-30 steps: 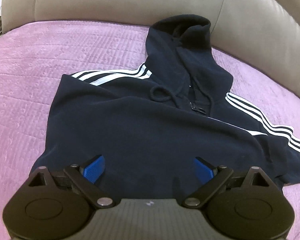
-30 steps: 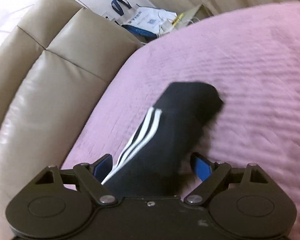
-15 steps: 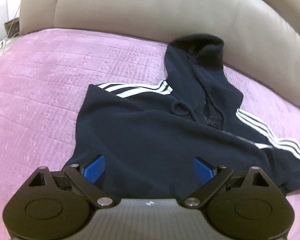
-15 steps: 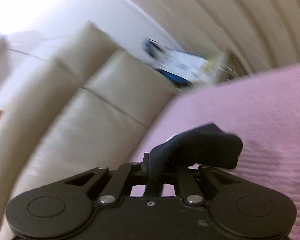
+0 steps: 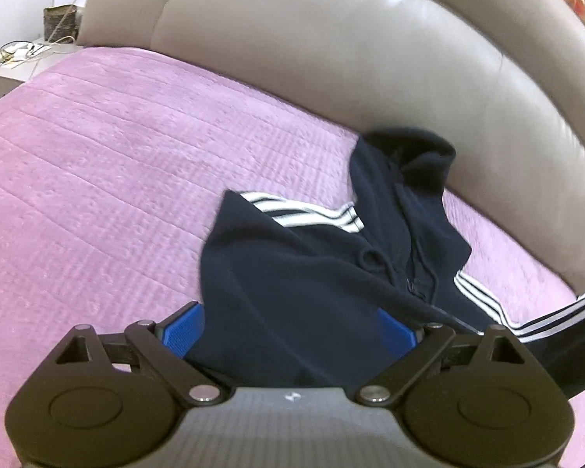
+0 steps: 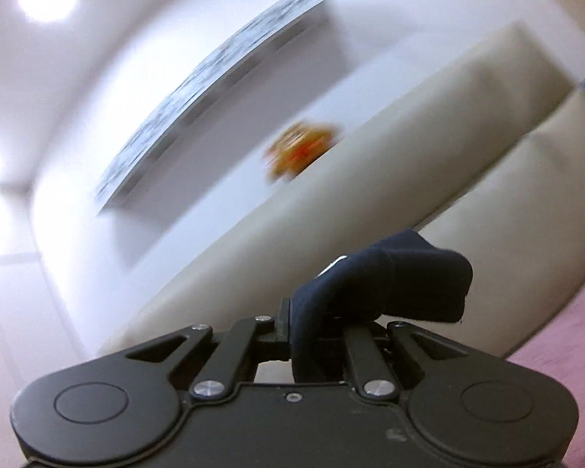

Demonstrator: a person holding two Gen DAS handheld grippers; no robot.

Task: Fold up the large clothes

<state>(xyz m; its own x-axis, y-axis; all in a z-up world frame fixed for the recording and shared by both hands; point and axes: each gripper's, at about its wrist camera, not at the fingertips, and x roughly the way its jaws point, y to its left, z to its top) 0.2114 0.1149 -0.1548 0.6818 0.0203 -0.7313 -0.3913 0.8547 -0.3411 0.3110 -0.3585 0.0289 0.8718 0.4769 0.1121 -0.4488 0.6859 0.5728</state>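
Observation:
A navy hoodie [image 5: 304, 284] with white sleeve stripes lies on the pink bedspread [image 5: 97, 179], its hood up against the headboard. My left gripper [image 5: 288, 331] is open over the hoodie's lower body, blue pads on either side of the cloth. My right gripper [image 6: 331, 323] is shut on the hoodie's sleeve cuff [image 6: 401, 277] and holds it lifted, tilted up toward the wall. The raised sleeve [image 5: 565, 319] shows at the right edge of the left wrist view.
A beige padded headboard [image 5: 331, 50] runs behind the bed. A bedside table [image 5: 15, 58] with cables and a basket stands at the far left. A wall picture [image 6: 214, 89] and an orange ornament [image 6: 300, 152] show, blurred.
My right gripper shut on the sleeve cuff and swung it upward, its view turning from the bed to the wall. My left gripper drew back and left over the hoodie's body, still open.

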